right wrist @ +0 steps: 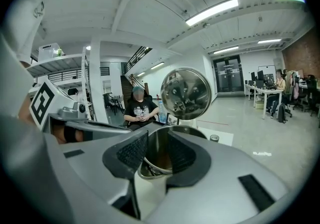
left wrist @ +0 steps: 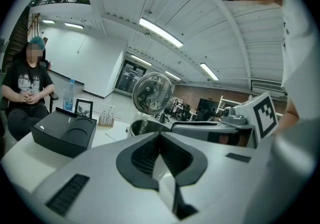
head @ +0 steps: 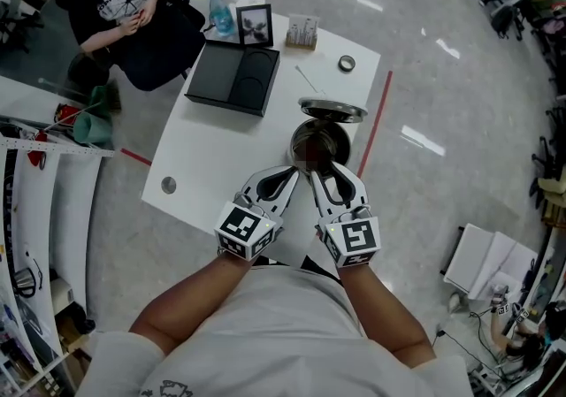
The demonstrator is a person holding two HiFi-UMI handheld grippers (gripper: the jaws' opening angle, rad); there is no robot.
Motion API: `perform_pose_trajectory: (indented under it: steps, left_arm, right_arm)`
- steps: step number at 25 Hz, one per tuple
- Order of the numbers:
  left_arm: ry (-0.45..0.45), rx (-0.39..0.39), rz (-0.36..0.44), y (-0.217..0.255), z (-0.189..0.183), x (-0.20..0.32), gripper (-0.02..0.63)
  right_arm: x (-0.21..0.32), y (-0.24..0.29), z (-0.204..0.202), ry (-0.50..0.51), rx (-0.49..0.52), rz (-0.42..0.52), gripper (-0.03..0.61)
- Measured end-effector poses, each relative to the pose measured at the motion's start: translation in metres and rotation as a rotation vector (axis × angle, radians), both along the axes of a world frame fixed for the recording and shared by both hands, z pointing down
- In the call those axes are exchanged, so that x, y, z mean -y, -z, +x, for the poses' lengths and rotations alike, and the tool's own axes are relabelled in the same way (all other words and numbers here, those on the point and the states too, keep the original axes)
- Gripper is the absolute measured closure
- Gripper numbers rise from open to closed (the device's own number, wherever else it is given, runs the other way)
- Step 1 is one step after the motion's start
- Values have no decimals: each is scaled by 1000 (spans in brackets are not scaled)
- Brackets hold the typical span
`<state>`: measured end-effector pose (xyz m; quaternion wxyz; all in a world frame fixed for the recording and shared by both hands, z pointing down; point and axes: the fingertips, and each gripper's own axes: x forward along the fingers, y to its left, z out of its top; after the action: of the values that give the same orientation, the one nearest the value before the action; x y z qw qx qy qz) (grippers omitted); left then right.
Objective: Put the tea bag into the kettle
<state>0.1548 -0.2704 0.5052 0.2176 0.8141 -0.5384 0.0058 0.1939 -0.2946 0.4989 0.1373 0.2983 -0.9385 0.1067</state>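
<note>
A steel kettle [head: 334,141] stands on the white table [head: 203,156] with its round lid [head: 332,110] tipped up behind it. Both grippers hover at its near rim, side by side. My right gripper [head: 313,172] is open. In the right gripper view its jaws [right wrist: 157,138] frame the kettle's mouth [right wrist: 159,154], with the shiny lid [right wrist: 186,93] above. My left gripper [head: 296,171] is just left of it, and in the left gripper view its tips [left wrist: 160,135] meet with nothing between them. That view has the kettle [left wrist: 142,127] and lid [left wrist: 152,93] ahead. No tea bag shows clearly in any view.
A black box [head: 234,77], a photo frame [head: 254,24], a water bottle [head: 221,13], a small card holder [head: 302,31] and a tape roll [head: 347,63] sit at the table's far side. A person [head: 124,6] sits beyond. Red tape [head: 376,121] runs along the right table edge.
</note>
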Motion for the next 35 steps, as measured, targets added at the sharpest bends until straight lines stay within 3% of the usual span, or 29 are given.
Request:
perform_pose_trajectory:
  steps: [12,17,24,35]
  left_arm:
    - [-134,0,65,21,-24,-46,603]
    - [-200,-28,83,31,-32,-73,603]
    - [-293,-39,131,46,-15,-97,603]
    - [-251,1,200,82,33,-137,603]
  right_arm:
    - [-58,25,-26,-109,37,79,565]
    - [-92,37,-37,-165,53,98,568]
    - [-123,41,-19,-226,57,99,568]
    - [-165,74,32,-163,120,155,568]
